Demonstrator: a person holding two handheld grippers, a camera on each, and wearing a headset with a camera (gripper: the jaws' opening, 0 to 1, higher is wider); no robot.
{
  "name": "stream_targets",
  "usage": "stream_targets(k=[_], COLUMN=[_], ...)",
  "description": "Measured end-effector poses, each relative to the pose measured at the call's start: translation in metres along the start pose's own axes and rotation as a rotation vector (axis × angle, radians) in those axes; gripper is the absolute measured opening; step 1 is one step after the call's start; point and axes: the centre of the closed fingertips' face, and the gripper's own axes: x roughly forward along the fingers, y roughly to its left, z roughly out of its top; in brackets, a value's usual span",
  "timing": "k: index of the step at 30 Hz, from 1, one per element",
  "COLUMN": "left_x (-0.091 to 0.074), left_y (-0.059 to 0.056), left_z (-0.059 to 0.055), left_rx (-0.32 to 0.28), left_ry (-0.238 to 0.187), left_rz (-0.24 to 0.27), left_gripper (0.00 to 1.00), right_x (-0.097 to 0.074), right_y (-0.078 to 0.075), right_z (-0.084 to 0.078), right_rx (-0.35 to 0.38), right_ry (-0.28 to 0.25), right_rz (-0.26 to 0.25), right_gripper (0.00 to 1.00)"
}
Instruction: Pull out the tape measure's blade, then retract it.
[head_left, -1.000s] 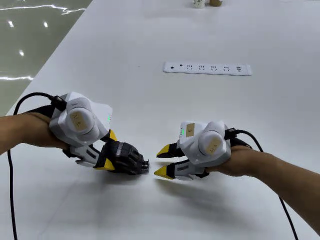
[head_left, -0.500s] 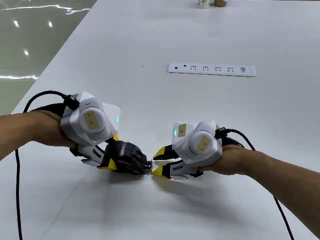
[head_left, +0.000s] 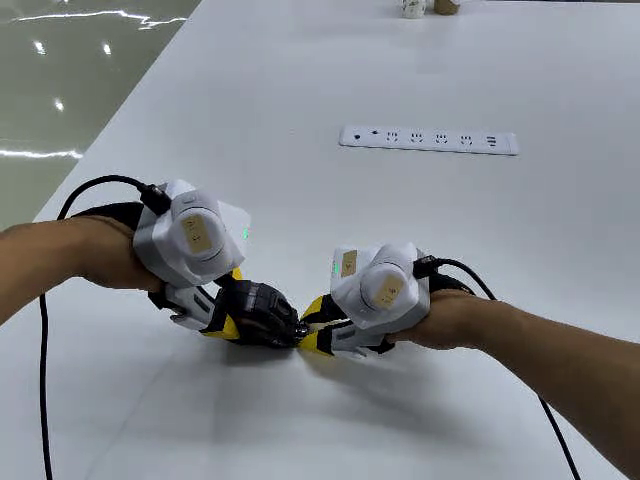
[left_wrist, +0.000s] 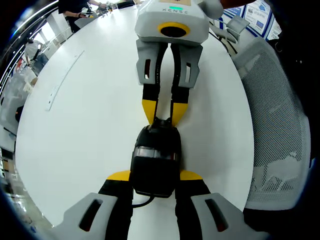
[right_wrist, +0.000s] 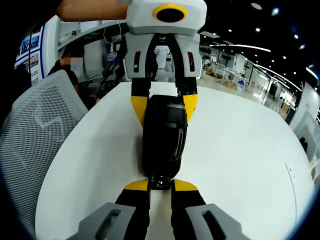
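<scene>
Right claw has reached the tape measure.
It pinches the blade hook; left claw clenches the tape measure; pulling can begin.

Left gripper: white moulded plastic housing, rounded cap with tan square sticker, small green light on side. Pale grey slotted finger bases, black links, yellow wedge tips. Thin black cable leaves housing's far-left end in long loop.

Right gripper: same build, with white housing, tan stickers on cap and on top, green light, yellow tips. Dark lettering on front face, seen in left gripper view. Second black cable leaves its right end.
</scene>
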Motion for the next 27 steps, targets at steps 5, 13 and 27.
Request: stream_targets(k=[5,13,27], left_x=[0.0002,-0.0006,-0.0001], left_y=[0.0001,-0.0018,-0.0013], left_z=[-0.0002,0.0004,0.0011], left_rx=[-0.012,-0.021,-0.035], left_ry=[0.001,-0.006,-0.011], left_rz=[0.003,0.006,0.001], left_gripper=[0.26,0.26,0.26], right_x=[-0.0005,-0.0013,-0.0058], right_y=[-0.0012,-0.0018,-0.0025], right_z=[-0.0005,-0.0012,-0.0051], right_rx=[-0.018,-0.033,-0.036], right_ry=[0.002,0.01,0.016], right_rz=[-0.002,-0.005,0.002], right_gripper=[0.11,0.09,0.09])
